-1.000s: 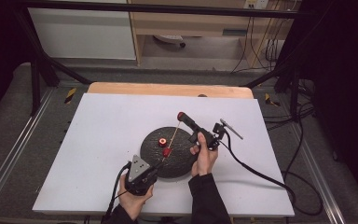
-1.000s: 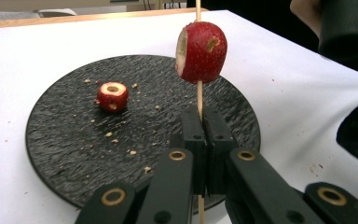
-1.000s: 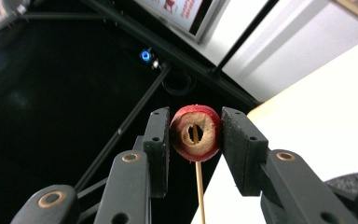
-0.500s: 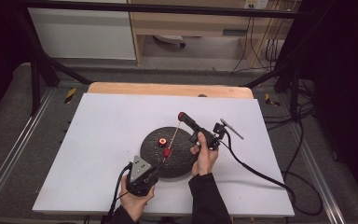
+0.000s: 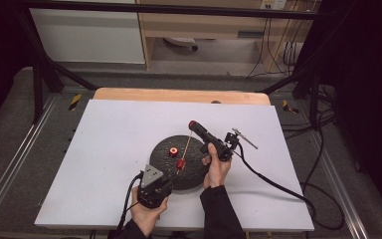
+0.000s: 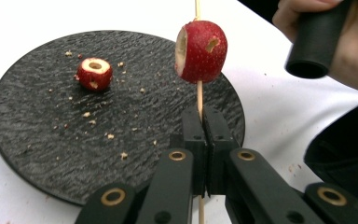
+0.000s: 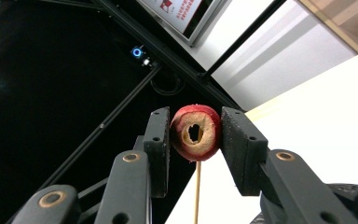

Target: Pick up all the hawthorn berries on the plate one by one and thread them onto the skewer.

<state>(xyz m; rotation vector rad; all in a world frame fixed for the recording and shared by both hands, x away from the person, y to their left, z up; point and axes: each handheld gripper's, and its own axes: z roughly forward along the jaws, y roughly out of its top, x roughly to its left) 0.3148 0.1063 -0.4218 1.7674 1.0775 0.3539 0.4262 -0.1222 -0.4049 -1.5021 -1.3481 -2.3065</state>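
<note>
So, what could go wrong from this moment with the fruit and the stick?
1. The right gripper squeezes a cored red fruit at the skewer tip; it may crack or go on crooked.
2. The left gripper pinches the thin skewer low down, so it could bend or snap.
3. The threaded fruit may slide.

three red fruits [image 6: 201, 50], one skewer [image 6: 199, 98], one black plate [image 6: 37, 130]
</note>
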